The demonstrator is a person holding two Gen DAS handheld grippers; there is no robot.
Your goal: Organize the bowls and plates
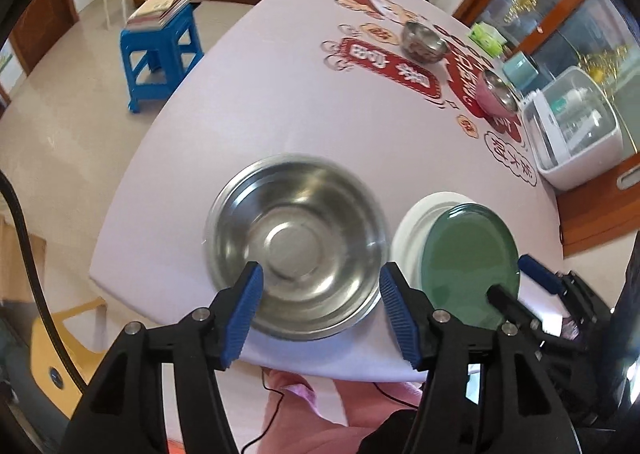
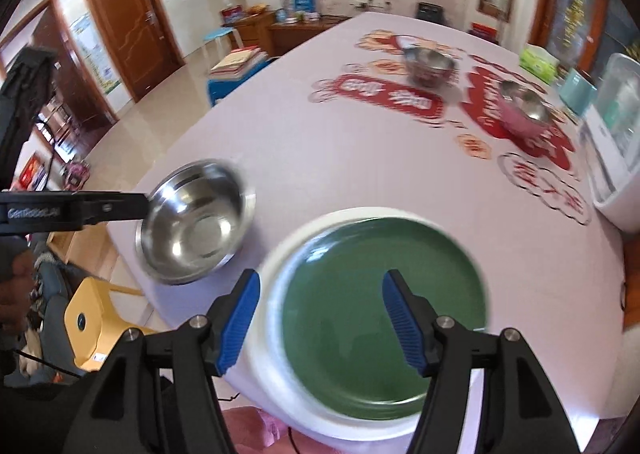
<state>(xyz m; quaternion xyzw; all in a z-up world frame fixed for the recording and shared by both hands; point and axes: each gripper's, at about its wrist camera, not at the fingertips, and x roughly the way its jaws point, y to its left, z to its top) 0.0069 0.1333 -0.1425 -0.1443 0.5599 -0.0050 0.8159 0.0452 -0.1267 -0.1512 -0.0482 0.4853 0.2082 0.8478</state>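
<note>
A large steel bowl (image 1: 296,246) (image 2: 196,222) stands upright near the table's front left corner. My left gripper (image 1: 322,274) hovers open above its near rim, with nothing between the pads. One of its fingers (image 2: 120,208) reaches in from the left. To the right, a green plate (image 1: 468,262) (image 2: 360,334) lies on a white plate (image 1: 412,226) (image 2: 264,334). My right gripper (image 2: 320,286) (image 1: 512,278) hangs open over the green plate, gripping nothing. Farther back stand a small steel bowl (image 1: 424,41) (image 2: 428,64) and a pink bowl (image 1: 498,96) (image 2: 524,110).
The table (image 1: 280,114) wears a pale cloth with red prints. A white lidded container (image 1: 572,142) (image 2: 616,158), a teal box (image 1: 520,68) and a green tissue box (image 1: 486,36) line its right edge. A blue stool (image 1: 160,50) and a yellow chair (image 2: 96,318) stand off to the left.
</note>
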